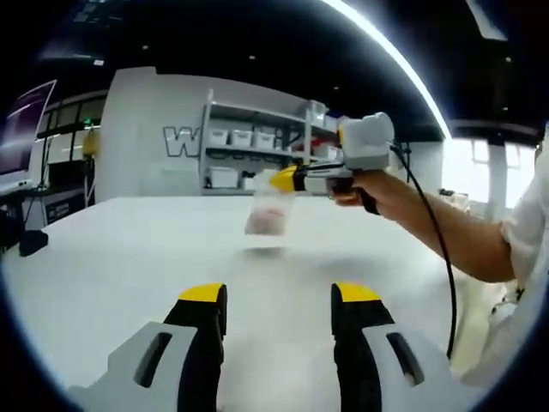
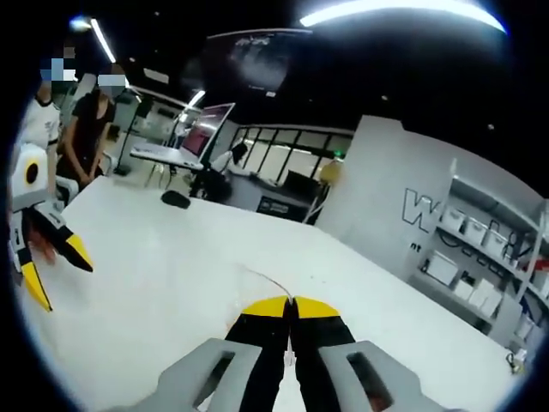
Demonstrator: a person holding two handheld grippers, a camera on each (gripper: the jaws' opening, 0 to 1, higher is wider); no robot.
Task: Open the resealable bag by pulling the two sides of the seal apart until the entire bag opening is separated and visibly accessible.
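In the left gripper view, the left gripper (image 1: 277, 302) rises from the bottom of the frame with its two black, yellow-tipped jaws standing well apart and nothing between them. Beyond them stretches a broad white table (image 1: 120, 257). Near the middle of the frame, a small clear resealable plastic bag (image 1: 268, 216) with something pinkish inside hangs above the table, blurred. Its top edge is pinched by the yellow tips of the right gripper (image 1: 285, 180), which comes in from the right of the frame, held by a person's hand (image 1: 364, 190) on a bare forearm, with a black cable (image 1: 437, 249) looping down from it. Behind, in the upper middle of the frame, stands a white metal shelving unit (image 1: 257, 146) with white bins.

In the right gripper view, the right gripper (image 2: 292, 306) sits at the bottom centre, its yellow tips pressed together. A thin edge of the clear bag (image 2: 268, 281) pokes out just above the tips, so the jaws are clamped on the bag's top; most of the bag is hidden beneath them. At the left edge of the frame, the left gripper (image 2: 58, 273) shows with its jaws spread and empty, well apart from the bag. Two people (image 2: 81, 129) stand in the upper left, beyond the table's far edge.
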